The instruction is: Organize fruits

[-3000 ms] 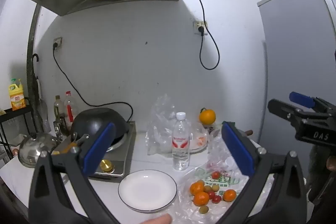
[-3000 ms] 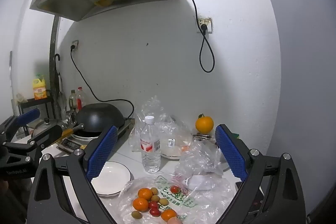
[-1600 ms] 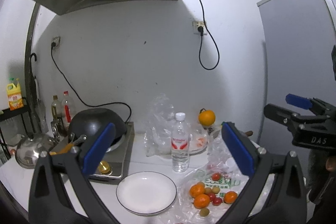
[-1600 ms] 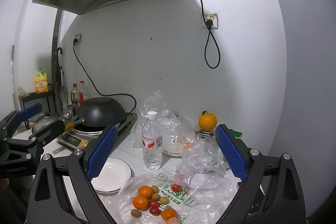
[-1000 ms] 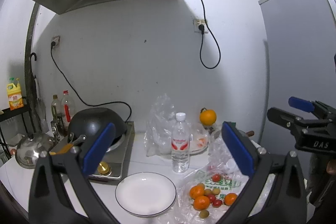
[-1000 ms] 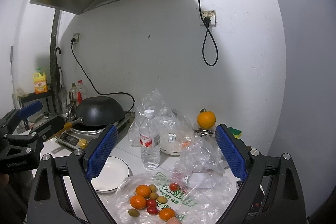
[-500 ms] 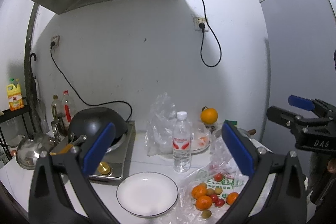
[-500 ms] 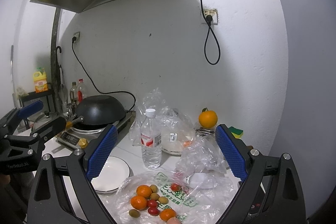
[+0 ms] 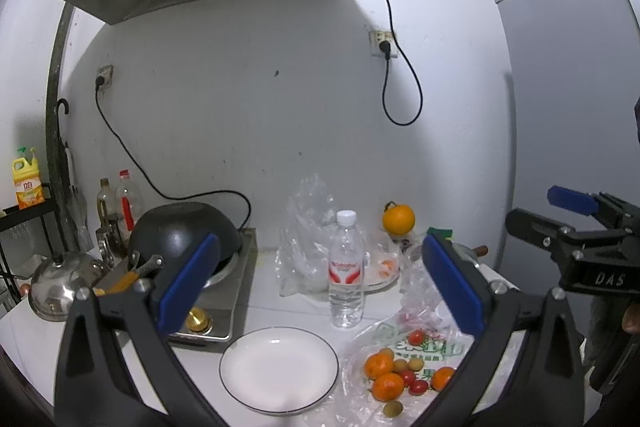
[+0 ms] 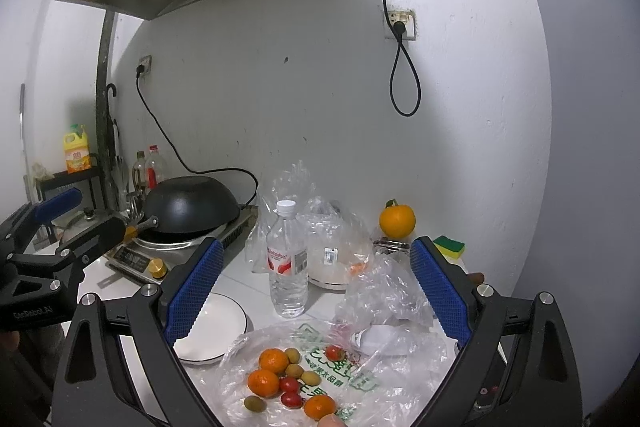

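Note:
A pile of small fruits [image 9: 396, 375] lies on a flat plastic bag [image 10: 360, 387]: tangerines [image 10: 263, 383], red cherry tomatoes [image 10: 289, 385] and small greenish fruits [image 10: 255, 403]. An empty white plate [image 9: 279, 369] sits left of it, partly hidden behind a finger in the right wrist view [image 10: 224, 323]. A larger orange [image 10: 397, 221] stands at the back. My left gripper [image 9: 320, 287] and right gripper [image 10: 316, 291] are both open, empty, and held above the counter in front of the fruits.
A water bottle [image 10: 287, 261] stands behind the plate and bag. Crumpled plastic bags [image 10: 384, 299] lie to the right. A black wok [image 9: 182, 233] sits on a stove at the left, with a steel lid [image 9: 60, 285], oil bottles [image 9: 128, 201] and a sponge [image 10: 449, 246].
Both grippers have drifted only slightly; the views shifted a little. Both stay open and empty. Fruits and plate have not moved.

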Available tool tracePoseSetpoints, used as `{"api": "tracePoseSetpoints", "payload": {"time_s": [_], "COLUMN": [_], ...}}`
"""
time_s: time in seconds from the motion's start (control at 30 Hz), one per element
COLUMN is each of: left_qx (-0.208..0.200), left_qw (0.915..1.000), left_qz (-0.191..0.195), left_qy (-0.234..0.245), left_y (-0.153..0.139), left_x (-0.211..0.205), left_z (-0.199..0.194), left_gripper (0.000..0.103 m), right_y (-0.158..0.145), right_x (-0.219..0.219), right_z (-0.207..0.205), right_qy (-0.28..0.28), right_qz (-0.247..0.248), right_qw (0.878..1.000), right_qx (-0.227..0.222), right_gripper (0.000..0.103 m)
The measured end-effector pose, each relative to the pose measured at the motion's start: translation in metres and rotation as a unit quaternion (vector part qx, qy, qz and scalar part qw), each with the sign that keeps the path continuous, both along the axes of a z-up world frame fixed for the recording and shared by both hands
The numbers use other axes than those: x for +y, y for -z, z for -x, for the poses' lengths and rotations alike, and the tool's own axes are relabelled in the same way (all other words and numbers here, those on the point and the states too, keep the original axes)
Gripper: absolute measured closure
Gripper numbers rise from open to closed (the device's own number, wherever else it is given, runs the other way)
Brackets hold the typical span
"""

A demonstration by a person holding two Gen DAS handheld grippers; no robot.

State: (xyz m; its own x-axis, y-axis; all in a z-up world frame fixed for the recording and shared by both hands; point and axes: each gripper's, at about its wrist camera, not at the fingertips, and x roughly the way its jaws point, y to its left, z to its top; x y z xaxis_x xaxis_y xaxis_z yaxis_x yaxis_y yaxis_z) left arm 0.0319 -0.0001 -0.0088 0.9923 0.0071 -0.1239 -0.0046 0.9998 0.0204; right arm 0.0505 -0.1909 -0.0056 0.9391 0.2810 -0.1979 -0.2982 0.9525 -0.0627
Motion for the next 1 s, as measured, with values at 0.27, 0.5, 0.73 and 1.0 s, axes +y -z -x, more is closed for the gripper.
{"api": "tracePoseSetpoints", "payload": {"time_s": [0.27, 0.5, 0.73, 1.0], "left_qx": [0.006, 0.022, 0.062, 0.118], "left_qw": [1.0, 0.9997, 0.9975, 0.9918], "left_qz": [-0.006, -0.015, -0.026, -0.038], "left_qy": [0.0, 0.004, 0.02, 0.033], "left_y": [0.002, 0.011, 0.034, 0.07], "left_x": [-0.007, -0.016, -0.031, -0.046], "left_z": [-0.007, -0.015, -0.028, -0.049], "left_gripper": [0.001, 0.001, 0.001, 0.001], "right_y": [0.002, 0.014, 0.036, 0.072], "right_x": [-0.006, -0.019, -0.028, -0.037], "right_z": [-0.004, -0.015, -0.022, -0.036], "right_qy": [0.002, 0.006, 0.001, -0.013], "right_qz": [-0.003, -0.007, 0.005, 0.012], "right_qw": [1.0, 1.0, 0.998, 0.994], "right_qx": [0.006, 0.03, 0.056, 0.11], "right_gripper": [0.007, 0.007, 0.007, 0.009]}}
